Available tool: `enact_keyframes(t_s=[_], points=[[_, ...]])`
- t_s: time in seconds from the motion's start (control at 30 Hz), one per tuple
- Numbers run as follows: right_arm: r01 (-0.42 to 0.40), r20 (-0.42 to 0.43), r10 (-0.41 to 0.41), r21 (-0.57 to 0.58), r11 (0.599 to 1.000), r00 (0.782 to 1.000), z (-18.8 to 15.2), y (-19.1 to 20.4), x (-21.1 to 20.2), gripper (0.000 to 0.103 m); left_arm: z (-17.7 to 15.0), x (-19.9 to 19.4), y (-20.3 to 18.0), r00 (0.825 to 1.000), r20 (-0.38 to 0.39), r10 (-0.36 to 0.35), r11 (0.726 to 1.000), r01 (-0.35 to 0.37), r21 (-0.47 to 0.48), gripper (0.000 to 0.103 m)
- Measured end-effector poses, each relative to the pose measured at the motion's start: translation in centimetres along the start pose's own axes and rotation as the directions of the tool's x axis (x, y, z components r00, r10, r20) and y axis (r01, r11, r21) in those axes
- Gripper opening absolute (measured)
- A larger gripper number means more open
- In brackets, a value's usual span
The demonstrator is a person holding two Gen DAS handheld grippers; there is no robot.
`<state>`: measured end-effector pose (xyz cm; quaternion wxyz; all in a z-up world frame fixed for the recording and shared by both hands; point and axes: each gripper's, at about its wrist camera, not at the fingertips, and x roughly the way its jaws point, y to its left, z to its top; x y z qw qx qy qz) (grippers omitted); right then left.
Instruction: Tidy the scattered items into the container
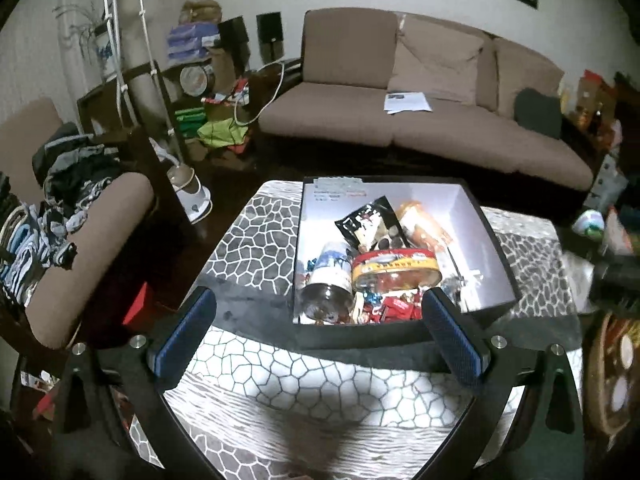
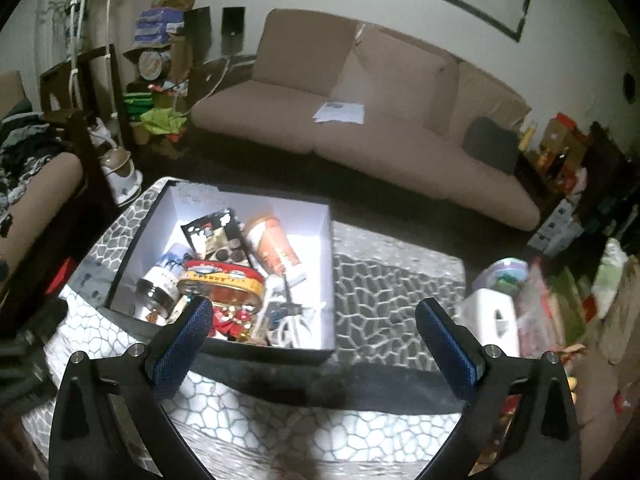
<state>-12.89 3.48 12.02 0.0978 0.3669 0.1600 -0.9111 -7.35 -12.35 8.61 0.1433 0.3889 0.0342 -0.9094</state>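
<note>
A black box with white inside walls (image 1: 468,220) (image 2: 308,220) stands on the stone-patterned table (image 1: 248,240) (image 2: 384,280). It holds a red oval tin (image 1: 394,266) (image 2: 224,280), a dark jar lying on its side (image 1: 330,280) (image 2: 160,280), a black snack bag (image 1: 370,220) (image 2: 214,232), an orange packet (image 1: 424,224) (image 2: 276,248) and several small red sweets (image 1: 396,308). My left gripper (image 1: 318,332) is open and empty just in front of the box's near wall. My right gripper (image 2: 314,336) is open and empty over the box's near right corner.
A brown sofa (image 1: 400,120) (image 2: 360,128) with papers on it stands behind the table. An armchair with clothes (image 1: 80,208) is at the left. Bags and clutter (image 2: 560,300) crowd the right side. A white appliance (image 1: 192,196) sits on the floor.
</note>
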Motion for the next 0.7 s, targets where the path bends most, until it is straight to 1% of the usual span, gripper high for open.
enact_keyframes(t_s=[0.07, 0.17, 0.23, 0.3, 0.37, 0.4, 0.47, 0.57, 0.63, 0.7], points=[[0.027, 0.021, -0.027, -0.020, 0.999, 0.999, -0.2, 0.0, -1.5, 0.103, -1.2, -0.1, -0.2, 1.000, -0.006, 0.022, 0.999, -0.021, 0.024, 0.103], [0.002, 0.021, -0.002, -0.002, 1.000, 1.000, -0.7, -0.4, -3.2, 0.103, -2.7, -0.5, 0.3, 1.000, -0.028, 0.008, 1.000, -0.008, 0.007, 0.103], [-0.015, 0.018, 0.014, 0.014, 1.000, 1.000, -1.4, -0.5, -4.4, 0.103, -3.6, -1.7, 0.8, 1.000, -0.012, 0.002, 1.000, -0.002, -0.009, 0.103], [-0.052, 0.010, 0.052, 0.034, 0.998, 0.999, -2.6, -0.2, -5.5, 0.103, -4.3, -3.1, 1.0, 1.000, 0.010, 0.003, 1.000, -0.002, -0.011, 0.103], [-0.109, 0.007, 0.109, 0.050, 0.993, 0.994, -4.1, 0.5, -6.4, 0.103, -5.2, -5.2, 1.1, 1.000, 0.026, -0.007, 1.000, 0.007, -0.013, 0.103], [-0.120, 0.002, 0.120, 0.048, 0.992, 0.993, -4.8, 1.0, -6.7, 0.103, -5.6, -6.1, 1.1, 0.999, 0.030, -0.011, 1.000, 0.011, -0.011, 0.103], [-0.109, -0.013, 0.109, 0.028, 0.994, 0.994, -6.1, 2.1, -7.4, 0.103, -6.3, -7.6, 1.2, 0.999, 0.043, -0.013, 1.000, 0.013, -0.002, 0.103], [-0.077, -0.007, 0.077, -0.013, 0.997, 0.997, -8.3, 3.3, -9.2, 0.103, -7.5, -9.7, 1.9, 0.999, 0.043, 0.012, 1.000, -0.012, 0.002, 0.103], [-0.076, 0.001, 0.076, -0.015, 0.997, 0.997, -9.8, 3.7, -10.5, 0.103, -8.4, -11.2, 2.6, 0.997, 0.050, 0.059, 0.998, -0.059, -0.012, 0.102], [-0.071, 0.020, 0.072, -0.014, 0.997, 0.997, -11.5, 3.7, -11.8, 0.103, -9.3, -12.5, 3.0, 0.995, 0.067, 0.072, 0.997, -0.072, -0.009, 0.102]])
